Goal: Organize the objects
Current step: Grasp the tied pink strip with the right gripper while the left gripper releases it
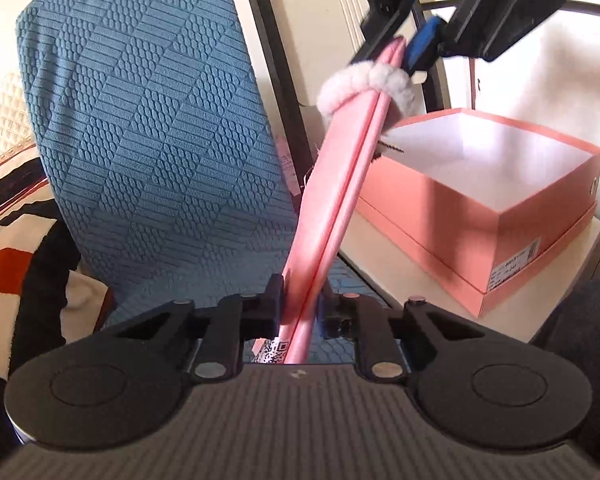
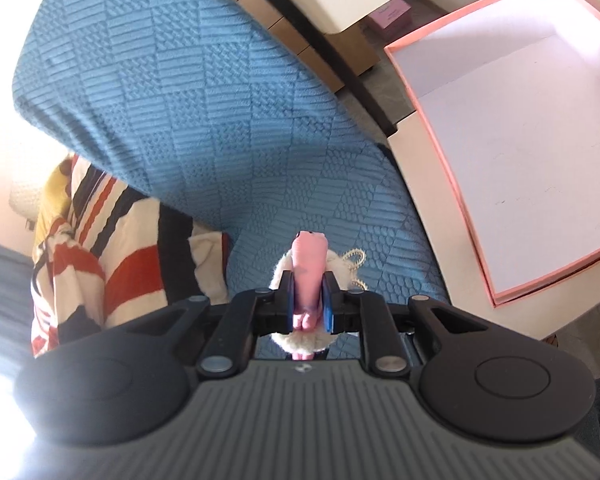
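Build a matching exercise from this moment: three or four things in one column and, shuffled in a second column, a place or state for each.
Things:
1. pink slippers
2. pink box
3. blue textured cover
4. striped blanket

States:
A. open, white inside, nothing in it
B. draped over the seat behind the slippers
C. pressed sole to sole, clamped at both ends by the left gripper and the right gripper
D. bunched up beside the blue cover

Pairs: 1-C, 2-A, 3-B, 4-D
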The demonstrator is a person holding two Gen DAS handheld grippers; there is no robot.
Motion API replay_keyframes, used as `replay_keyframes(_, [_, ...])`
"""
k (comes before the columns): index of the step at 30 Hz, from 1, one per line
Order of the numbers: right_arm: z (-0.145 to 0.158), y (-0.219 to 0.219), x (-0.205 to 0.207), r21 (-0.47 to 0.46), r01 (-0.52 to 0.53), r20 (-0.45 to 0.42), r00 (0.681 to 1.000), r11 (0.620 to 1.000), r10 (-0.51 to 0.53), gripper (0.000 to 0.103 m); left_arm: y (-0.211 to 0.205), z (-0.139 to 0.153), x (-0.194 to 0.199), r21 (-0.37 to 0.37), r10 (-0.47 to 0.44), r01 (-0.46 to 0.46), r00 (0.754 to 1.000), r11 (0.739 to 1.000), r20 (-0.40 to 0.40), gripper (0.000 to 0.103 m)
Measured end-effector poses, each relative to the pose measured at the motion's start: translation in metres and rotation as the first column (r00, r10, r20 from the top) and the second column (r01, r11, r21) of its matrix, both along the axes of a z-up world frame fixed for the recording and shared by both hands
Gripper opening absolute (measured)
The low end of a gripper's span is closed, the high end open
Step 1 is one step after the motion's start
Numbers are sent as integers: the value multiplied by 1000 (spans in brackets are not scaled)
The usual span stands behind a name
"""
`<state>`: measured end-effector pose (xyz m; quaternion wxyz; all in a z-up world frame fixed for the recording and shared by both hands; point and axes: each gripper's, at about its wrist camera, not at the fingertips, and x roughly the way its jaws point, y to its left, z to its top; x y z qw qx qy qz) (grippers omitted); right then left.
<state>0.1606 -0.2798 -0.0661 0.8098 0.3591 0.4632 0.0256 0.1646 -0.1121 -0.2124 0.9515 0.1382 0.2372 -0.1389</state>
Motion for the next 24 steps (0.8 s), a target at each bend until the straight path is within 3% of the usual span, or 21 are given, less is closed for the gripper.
replay_keyframes(5, [-23,8,1,33,34,-19,999,999,-33,18,1,1,-5,-18,-7,7,1000,1000,-6,14])
replay_keyframes(11, [-42,22,6,-5,29,-35,999,1000,-29,21,0,-3,1,-38,-37,35,997,999,-69,13])
replay_keyframes(17, [-47,19,3,55,53,-14,999,997,-53,38,2,-6,6,-70,-43,35,992,997,-115,13])
replay_keyframes(19, [-46,18,0,65,70,-4,998,995,-70,55,3,-8,8,-68,-43,35,992,997,-121,13])
replay_keyframes(24, [-45,23,-5,56,41,10,999,998,-42,58,4,-10,12,-72,-36,26,990,997,-140,13])
